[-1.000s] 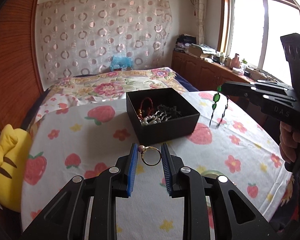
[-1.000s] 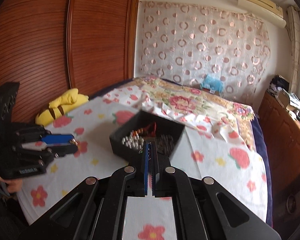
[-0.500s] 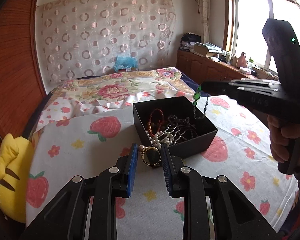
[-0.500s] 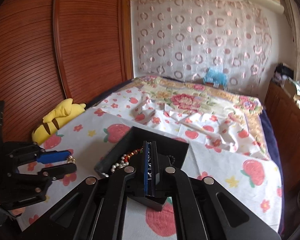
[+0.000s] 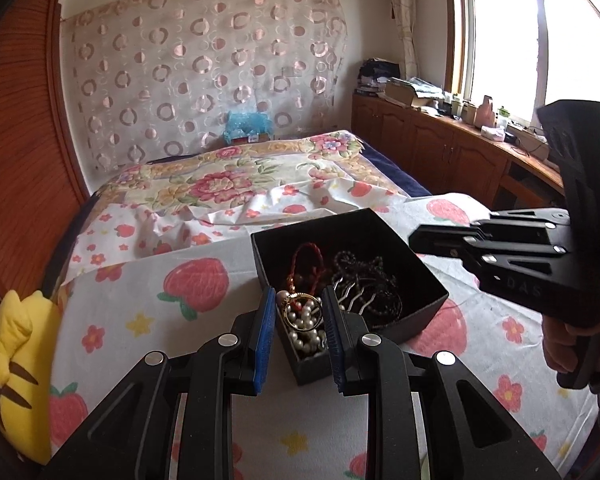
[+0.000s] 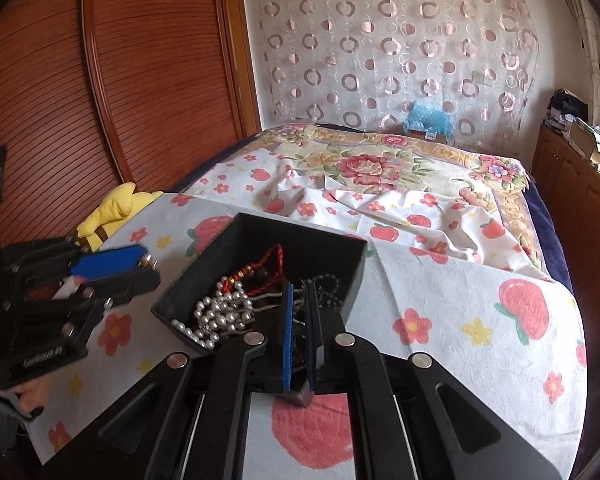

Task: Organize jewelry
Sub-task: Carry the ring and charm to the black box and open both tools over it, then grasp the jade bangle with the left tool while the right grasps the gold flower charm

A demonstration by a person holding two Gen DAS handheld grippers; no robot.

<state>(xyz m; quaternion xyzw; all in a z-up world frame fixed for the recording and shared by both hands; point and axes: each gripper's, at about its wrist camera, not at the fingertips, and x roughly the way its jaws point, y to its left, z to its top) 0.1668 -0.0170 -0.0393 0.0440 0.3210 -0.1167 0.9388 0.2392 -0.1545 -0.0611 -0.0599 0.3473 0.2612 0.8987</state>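
A black open box (image 5: 392,232) stands on the strawberry-print cloth and holds a pearl string (image 5: 306,330), a red cord bracelet (image 5: 308,256) and dark bead chains (image 5: 364,280). My left gripper (image 5: 299,307) is shut on a gold ring (image 5: 300,312) and holds it over the box's near corner. My right gripper (image 6: 298,292) hangs over the box (image 6: 332,240), its pads a narrow gap apart; the green necklace no longer shows between them. The right gripper also shows in the left wrist view (image 5: 500,248).
A yellow plush toy (image 5: 16,360) lies at the cloth's left edge. The flowered bed (image 5: 228,184) lies beyond the box. Wooden cabinets (image 5: 440,156) with clutter run under the window at right. A wooden wardrobe (image 6: 140,80) stands at left.
Both grippers moved in over the box. The green necklace that hung from my right gripper is gone from it and its pads parted slightly. My left gripper carried the ring above the pearls.
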